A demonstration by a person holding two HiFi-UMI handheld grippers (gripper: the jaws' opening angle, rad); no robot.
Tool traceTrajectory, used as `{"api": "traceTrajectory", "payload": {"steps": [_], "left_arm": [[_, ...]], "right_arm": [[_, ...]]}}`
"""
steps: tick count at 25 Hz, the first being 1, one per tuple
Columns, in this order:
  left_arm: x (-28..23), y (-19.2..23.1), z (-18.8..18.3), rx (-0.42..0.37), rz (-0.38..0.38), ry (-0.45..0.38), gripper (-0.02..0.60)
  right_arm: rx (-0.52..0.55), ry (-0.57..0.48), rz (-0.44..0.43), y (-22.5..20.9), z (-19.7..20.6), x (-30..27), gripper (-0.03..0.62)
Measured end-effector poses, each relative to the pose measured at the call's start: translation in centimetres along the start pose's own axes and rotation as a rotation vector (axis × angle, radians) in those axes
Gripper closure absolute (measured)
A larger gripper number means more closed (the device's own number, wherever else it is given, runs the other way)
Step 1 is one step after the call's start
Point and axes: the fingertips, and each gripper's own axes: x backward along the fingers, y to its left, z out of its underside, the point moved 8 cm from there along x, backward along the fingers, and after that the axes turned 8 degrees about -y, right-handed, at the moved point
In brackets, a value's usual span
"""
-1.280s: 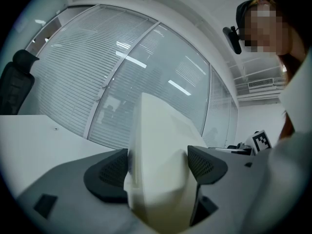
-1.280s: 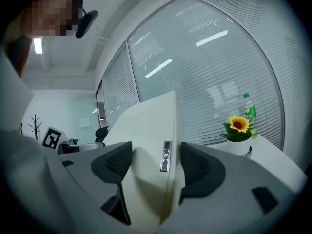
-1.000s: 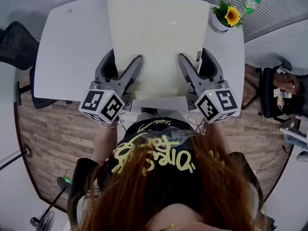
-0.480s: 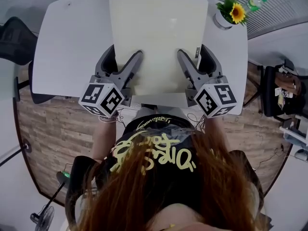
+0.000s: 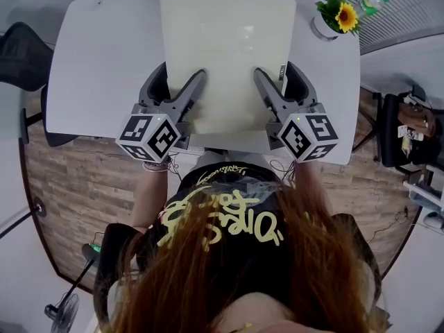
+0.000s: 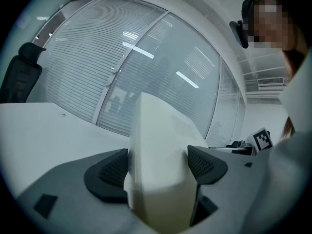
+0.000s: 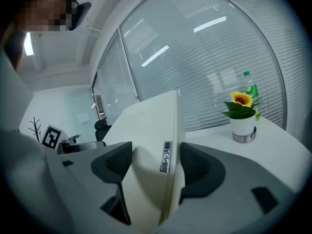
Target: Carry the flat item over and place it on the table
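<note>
A flat cream panel [image 5: 227,50] lies lengthwise over the white table [image 5: 104,61], its near end held from both sides. My left gripper [image 5: 179,82] is shut on the panel's near left edge, and the panel [image 6: 158,145] fills the gap between its dark pads [image 6: 113,172]. My right gripper [image 5: 276,79] is shut on the near right edge, where the panel [image 7: 146,130] carries a small button strip [image 7: 165,157]. Whether the panel touches the tabletop cannot be told.
A potted sunflower [image 5: 331,21] stands at the table's far right corner, with a green bottle [image 5: 371,2] behind it. A black chair [image 5: 21,54] is at the left and another chair [image 5: 395,130] at the right. Glass walls with blinds lie beyond the table.
Both grippers and the panel have edged slightly farther over the table. The hold on both edges is unchanged.
</note>
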Motion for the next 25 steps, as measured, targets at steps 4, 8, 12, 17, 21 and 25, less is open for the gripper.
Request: {"api": "traceTrajectory", "payload": {"steps": [4,8,12,17,21,25], "left_arm": [[-0.3,0.3,0.5,0.004,-0.003,0.015,0.198],[-0.4,0.6,1.1,0.016,-0.007,0.031,0.198],[-0.7,0.8,1.5,0.029,-0.015,0.048,0.198],[-0.7,1.0,1.9,0.029,-0.023,0.069,0.198],[-0.9,1.2,2.3,0.026,-0.031,0.09,0.198],[-1.1,1.6,2.7,0.04,-0.045,0.113,0.198]], "right_arm": [[-0.013,0.012,0.009,-0.4,0.6,-0.2,0.289],[-0.022,0.024,0.015,-0.5,1.1,-0.3,0.289],[-0.027,0.033,0.02,-0.7,1.3,-0.5,0.289],[-0.036,0.055,0.029,-1.0,2.0,-0.6,0.289],[-0.05,0.074,0.034,-1.2,2.7,-0.7,0.289],[-0.052,0.092,0.035,-1.4,3.0,-1.0,0.289]]}}
